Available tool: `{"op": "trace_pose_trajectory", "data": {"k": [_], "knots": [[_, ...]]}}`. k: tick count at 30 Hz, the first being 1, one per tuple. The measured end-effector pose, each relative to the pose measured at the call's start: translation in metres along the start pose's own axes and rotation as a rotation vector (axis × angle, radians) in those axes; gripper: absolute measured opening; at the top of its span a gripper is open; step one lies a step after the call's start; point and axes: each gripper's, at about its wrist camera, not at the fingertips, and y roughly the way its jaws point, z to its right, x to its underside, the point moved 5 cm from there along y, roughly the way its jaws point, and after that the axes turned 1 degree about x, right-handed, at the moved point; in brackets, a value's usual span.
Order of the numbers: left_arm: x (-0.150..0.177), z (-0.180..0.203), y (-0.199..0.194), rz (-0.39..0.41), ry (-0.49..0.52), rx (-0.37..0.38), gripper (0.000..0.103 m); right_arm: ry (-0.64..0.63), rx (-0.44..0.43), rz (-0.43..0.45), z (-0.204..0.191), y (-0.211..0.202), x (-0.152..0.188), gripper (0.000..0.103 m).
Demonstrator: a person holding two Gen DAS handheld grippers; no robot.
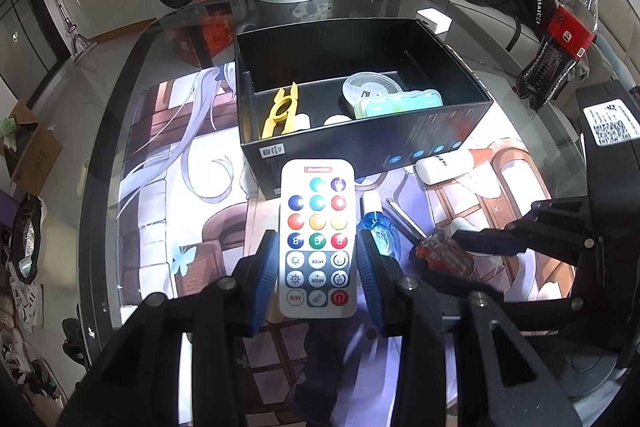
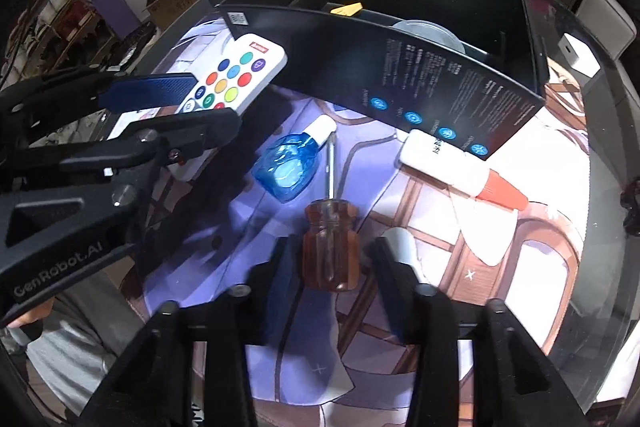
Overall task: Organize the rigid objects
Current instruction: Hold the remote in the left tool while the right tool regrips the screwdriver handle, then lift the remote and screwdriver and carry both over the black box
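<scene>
Right now white remote point(image 1: 318, 237) sits between left gripper point(image 1: 318, 281) pads, pinched, near black box point(image 1: 360, 143). Right view alone shows screwdriver point(image 2: 330, 247) handle between wide-apart right gripper point(image 2: 330, 269) fingers, not touching. Around: one blue bottle point(image 2: 286, 169), one white tube point(image 2: 460, 167). Box holds yellow clip point(image 1: 280, 113), round tin point(image 1: 370, 87).

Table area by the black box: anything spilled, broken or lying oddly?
Nothing spilled or broken shows. The blue bottle, screwdriver and white tube lie on their sides on the mat outside the black box.
</scene>
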Motion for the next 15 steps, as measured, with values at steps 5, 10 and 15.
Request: {"op": "trace_pose_trajectory", "data": {"k": [5,10,15], "knots": [[-0.001,0.000,-0.002,0.007,-0.002,0.001,0.038,-0.033,0.034,0.007,-0.007,-0.003,0.002,0.026],[-0.003,-0.001,-0.011,0.039,-0.001,0.000,0.038,-0.015,0.035,0.084,-0.009,-0.024,-0.002,0.026],[-0.006,-0.001,-0.022,0.080,-0.016,0.014,0.038,0.005,0.016,0.177,-0.007,-0.050,-0.011,0.026]]}}
